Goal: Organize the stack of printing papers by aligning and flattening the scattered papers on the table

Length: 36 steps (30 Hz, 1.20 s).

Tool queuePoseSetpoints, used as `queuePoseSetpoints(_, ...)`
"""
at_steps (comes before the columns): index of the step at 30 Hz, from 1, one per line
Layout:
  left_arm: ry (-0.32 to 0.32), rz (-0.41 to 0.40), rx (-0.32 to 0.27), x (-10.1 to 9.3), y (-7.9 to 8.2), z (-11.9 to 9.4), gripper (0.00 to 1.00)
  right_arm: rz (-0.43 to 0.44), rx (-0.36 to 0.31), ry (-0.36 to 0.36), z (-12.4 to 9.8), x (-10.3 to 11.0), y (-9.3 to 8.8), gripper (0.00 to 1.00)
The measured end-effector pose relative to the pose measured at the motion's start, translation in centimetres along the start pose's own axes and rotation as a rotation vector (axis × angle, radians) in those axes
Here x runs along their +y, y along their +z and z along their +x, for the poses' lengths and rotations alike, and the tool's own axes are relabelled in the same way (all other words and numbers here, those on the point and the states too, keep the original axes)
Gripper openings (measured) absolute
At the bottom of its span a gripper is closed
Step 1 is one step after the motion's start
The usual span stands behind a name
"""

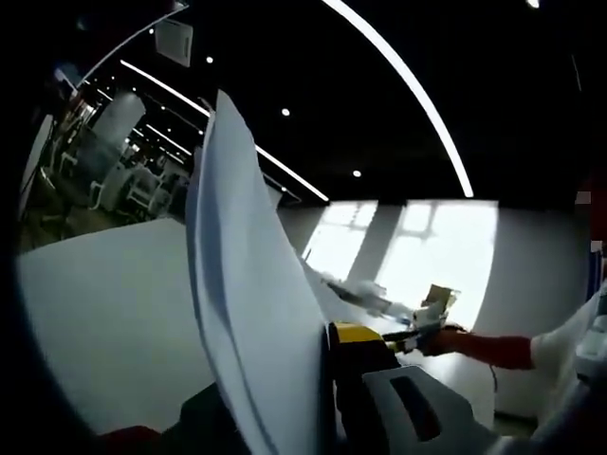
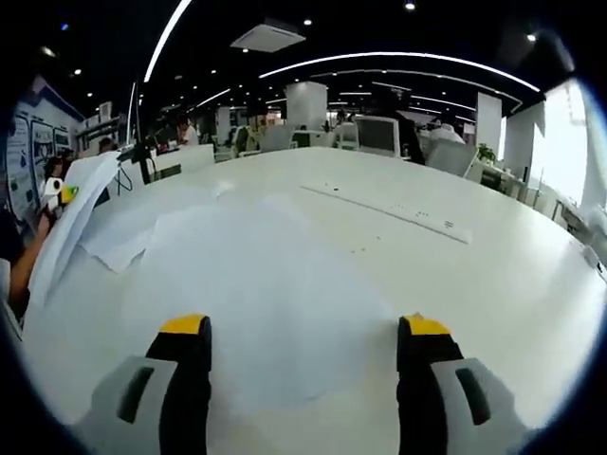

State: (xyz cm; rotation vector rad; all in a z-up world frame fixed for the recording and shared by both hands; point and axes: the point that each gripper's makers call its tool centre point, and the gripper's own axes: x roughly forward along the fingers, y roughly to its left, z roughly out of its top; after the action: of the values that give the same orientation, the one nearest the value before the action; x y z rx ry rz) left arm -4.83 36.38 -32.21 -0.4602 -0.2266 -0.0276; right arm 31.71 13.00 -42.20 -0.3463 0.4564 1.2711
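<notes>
Thin matt white paper sheets point(image 2: 256, 284) on a smooth, faintly glossy white table point(image 2: 493, 275); yellow-tipped plastic fingers point(image 2: 185, 327).

Right gripper point(image 2: 303, 379): two grey plastic jaws w/ yellow tips, black inner faces, oval slot in each grey body. Left gripper point(image 1: 327, 379): same build, grey body w/ dark slot, yellow tip, black inner face. Beside left gripper, person's sleeve point(image 1: 498, 349) is red, white cloth past it.

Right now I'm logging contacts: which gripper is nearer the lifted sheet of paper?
Left. The left gripper is clamped on the lifted sheet. The right gripper hangs open over flat papers on the table, apart from it.
</notes>
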Motion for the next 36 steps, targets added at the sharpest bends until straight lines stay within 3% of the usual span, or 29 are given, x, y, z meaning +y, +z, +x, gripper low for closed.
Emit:
queuePoseSetpoints(10, 0.004, 0.003, 0.007, 0.1, -0.2, 0.2, 0.08, -0.018, -0.025, 0.034, -0.1, 1.2, 0.1, 0.63)
queuePoseSetpoints(14, 0.004, 0.003, 0.007, 0.0, -0.2, 0.2, 0.08, -0.024, -0.026, 0.048, -0.5, 2.0, 0.2, 0.48)
queuePoseSetpoints(17, 0.003, 0.003, 0.006, -0.1, -0.2, 0.2, 0.08, -0.02, -0.024, 0.048, -0.5, 1.9, 0.2, 0.45)
queuePoseSetpoints(20, 0.003, 0.003, 0.005, -0.2, -0.3, 0.1, 0.08, -0.019, -0.025, 0.05, -0.8, 2.1, 0.2, 0.31)
queuePoseSetpoints(24, 0.001, 0.001, 0.003, -0.1, -0.2, 0.1, 0.08, -0.014, -0.028, 0.057, -1.0, 2.3, 0.1, 0.21)
queuePoseSetpoints(33, -0.002, -0.001, -0.001, 0.0, 0.0, 0.1, 0.08, 0.016, -0.019, 0.046, -1.2, 2.5, -0.1, 0.06)
queuePoseSetpoints(36, -0.003, -0.003, -0.003, 0.1, 0.0, 0.1, 0.08, 0.064, -0.023, 0.073, -1.4, 3.2, -0.2, 0.0)
